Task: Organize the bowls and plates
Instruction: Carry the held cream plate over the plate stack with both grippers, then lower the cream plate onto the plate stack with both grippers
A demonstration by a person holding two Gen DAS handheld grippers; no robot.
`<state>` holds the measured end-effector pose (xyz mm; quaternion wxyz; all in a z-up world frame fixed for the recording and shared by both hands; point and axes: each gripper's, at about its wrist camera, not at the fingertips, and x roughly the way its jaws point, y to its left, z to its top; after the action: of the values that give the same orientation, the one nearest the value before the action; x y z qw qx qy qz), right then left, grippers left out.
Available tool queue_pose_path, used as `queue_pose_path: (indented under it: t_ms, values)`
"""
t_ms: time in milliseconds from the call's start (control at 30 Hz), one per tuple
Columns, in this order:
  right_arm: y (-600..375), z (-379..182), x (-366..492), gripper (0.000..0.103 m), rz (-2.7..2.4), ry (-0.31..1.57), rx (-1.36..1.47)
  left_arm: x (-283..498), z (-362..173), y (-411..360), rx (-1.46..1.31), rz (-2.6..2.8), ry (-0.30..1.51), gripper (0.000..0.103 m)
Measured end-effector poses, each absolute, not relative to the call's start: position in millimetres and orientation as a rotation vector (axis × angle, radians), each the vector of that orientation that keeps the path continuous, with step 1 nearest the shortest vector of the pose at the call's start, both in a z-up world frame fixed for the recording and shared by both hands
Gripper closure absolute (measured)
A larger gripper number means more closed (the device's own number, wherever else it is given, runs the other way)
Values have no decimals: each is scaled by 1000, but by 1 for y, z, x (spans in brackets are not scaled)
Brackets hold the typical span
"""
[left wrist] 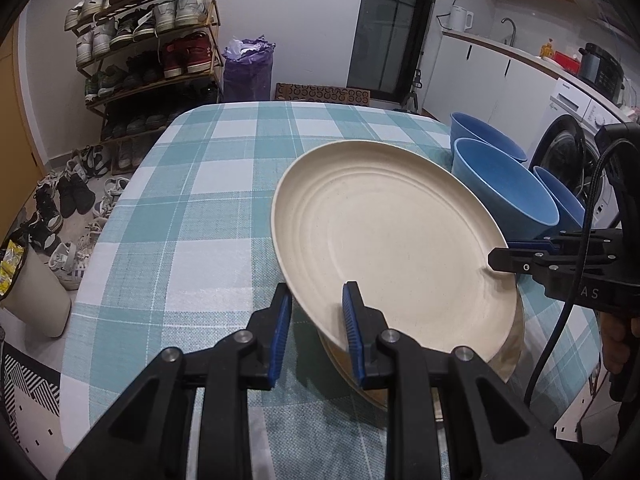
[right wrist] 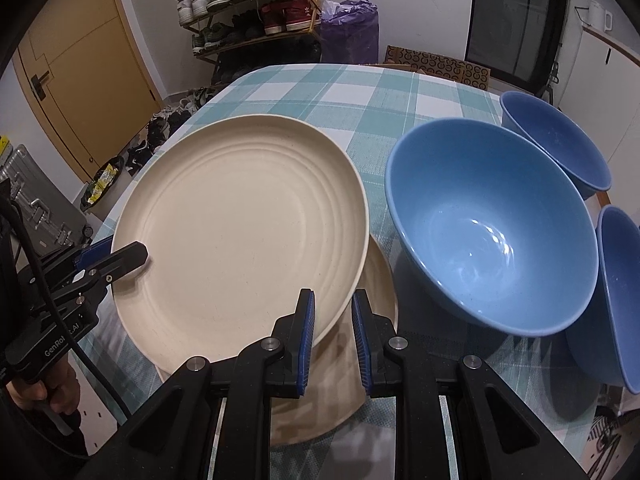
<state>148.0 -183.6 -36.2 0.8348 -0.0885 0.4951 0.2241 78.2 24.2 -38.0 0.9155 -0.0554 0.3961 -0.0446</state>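
Observation:
A cream ribbed plate (left wrist: 396,248) (right wrist: 240,232) is held tilted over a second cream plate (left wrist: 512,344) (right wrist: 352,368) lying on the checked tablecloth. My left gripper (left wrist: 316,320) straddles the top plate's near rim, fingers apart by the rim's width, gripping it. In the right wrist view it (right wrist: 116,256) clamps the plate's left rim. My right gripper (right wrist: 332,336) is open at the plate's right rim; in the left wrist view it (left wrist: 500,258) sits at the far right rim. Three blue bowls (right wrist: 492,232) (right wrist: 556,140) (right wrist: 620,300) stand to the right.
The table (left wrist: 192,208) has teal and white checks. A shoe rack (left wrist: 148,44) and loose shoes are on the floor beyond the left edge. A purple bag (left wrist: 248,68) stands behind the table. A washing machine (left wrist: 568,148) is at right.

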Motion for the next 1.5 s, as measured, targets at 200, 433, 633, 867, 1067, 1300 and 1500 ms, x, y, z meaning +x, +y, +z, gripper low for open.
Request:
queue_pose_path:
  t_ms: [200, 433, 633, 867, 1067, 1300, 1500]
  values:
    - [-189, -40, 140, 84, 458, 1061, -191, 78, -41, 17, -89, -103, 830, 79]
    - [-198, -44, 135, 84, 431, 1073, -195, 80, -45, 6, -55, -112, 845, 79]
    - [-202, -48, 132, 84, 419, 1089, -192, 80, -48, 1, -37, -119, 858, 79]
    - [-201, -50, 130, 84, 410, 1095, -206, 80, -50, -1, -26, -121, 866, 79]
    - [-201, -51, 126, 84, 402, 1094, -218, 79, -51, -5, -5, -126, 877, 79]
    - [-200, -54, 123, 84, 390, 1102, -238, 77, -51, -9, 22, -131, 883, 79]
    - [-198, -58, 121, 84, 382, 1110, -255, 77, -53, -13, 49, -129, 900, 79]
